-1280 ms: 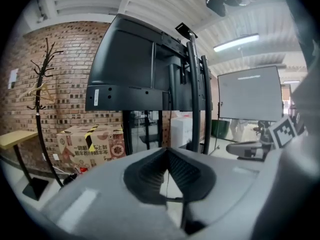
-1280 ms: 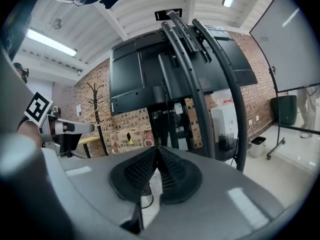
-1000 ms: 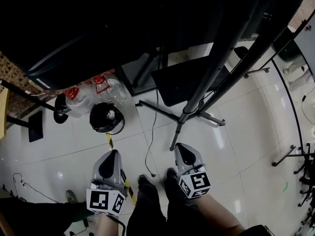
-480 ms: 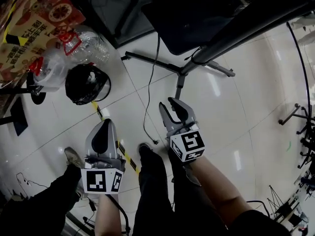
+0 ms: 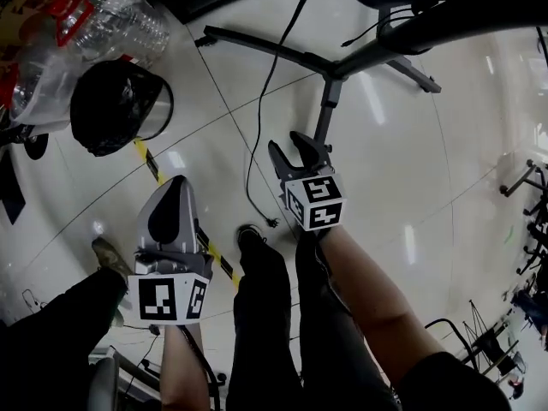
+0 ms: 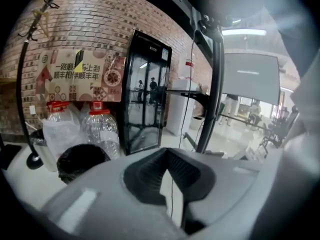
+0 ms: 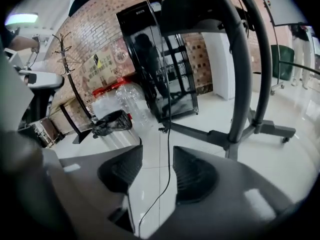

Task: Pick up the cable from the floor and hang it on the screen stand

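Your right gripper hangs above the tiled floor with its jaws opening. They already stand wide apart, and no pad presses on anything. In the right gripper view, the cable shows through the gap between the two pads, but it lies on the floor beyond them and touches neither.

From the head view, the cable runs down from the top of the frame, past the base of the screen stand, and curves along the floor just to the left of your right claw. Its loose end lies near your shoe, just beside the marker cube.

Your left gripper is held further left, over the yellow-and-black floor tape. Its jaws meet at the tips and grip nothing, as the left gripper view shows.

A black bin and water bottles stand well apart from the cable, to the left.
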Tool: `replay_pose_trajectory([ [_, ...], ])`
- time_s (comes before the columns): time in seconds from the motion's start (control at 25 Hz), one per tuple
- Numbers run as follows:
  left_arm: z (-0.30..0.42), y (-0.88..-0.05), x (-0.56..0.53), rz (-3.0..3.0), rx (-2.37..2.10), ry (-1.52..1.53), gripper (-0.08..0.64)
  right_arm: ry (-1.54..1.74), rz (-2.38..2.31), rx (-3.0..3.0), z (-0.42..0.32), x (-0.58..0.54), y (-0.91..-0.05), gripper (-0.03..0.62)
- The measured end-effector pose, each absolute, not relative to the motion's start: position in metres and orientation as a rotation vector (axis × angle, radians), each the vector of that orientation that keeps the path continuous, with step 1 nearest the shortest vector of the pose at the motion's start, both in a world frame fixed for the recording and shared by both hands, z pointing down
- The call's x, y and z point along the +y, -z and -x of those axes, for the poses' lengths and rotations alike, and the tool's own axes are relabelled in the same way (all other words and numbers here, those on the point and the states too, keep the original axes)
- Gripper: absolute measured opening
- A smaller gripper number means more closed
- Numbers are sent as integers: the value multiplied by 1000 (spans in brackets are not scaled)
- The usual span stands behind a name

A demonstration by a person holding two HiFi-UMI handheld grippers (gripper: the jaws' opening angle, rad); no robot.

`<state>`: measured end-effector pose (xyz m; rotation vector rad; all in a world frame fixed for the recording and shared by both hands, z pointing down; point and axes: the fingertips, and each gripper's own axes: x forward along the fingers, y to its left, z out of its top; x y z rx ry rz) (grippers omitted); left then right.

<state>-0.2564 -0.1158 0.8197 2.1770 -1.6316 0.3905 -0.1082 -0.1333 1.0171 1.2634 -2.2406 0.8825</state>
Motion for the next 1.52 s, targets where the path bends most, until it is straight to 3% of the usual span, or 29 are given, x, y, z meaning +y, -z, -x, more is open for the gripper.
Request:
replay_pose_trajectory([
  [0.32, 266, -881, -112, -2157, -1639, -390, 5, -893, -1197, -2214, 130, -148, -1119, 206],
  [0.72, 288, -922, -111, -2155, -1700, -392, 5, -938, -1156, -2230, 155, -175, -1182, 200],
  [0.88, 289, -931, -111, -2156, -1709, -388, 5, -952, -1129, -2209, 157, -179, -1197, 106],
  [1.08, 289, -931, -107, -2158, -1715, -391, 5, -898, -1096, -2187, 161, -178, -1206, 34],
  [1.52, 277, -906, -98, -2126, -1706, -403, 5, -901, -957, -2232, 170, -151, -1161, 31],
])
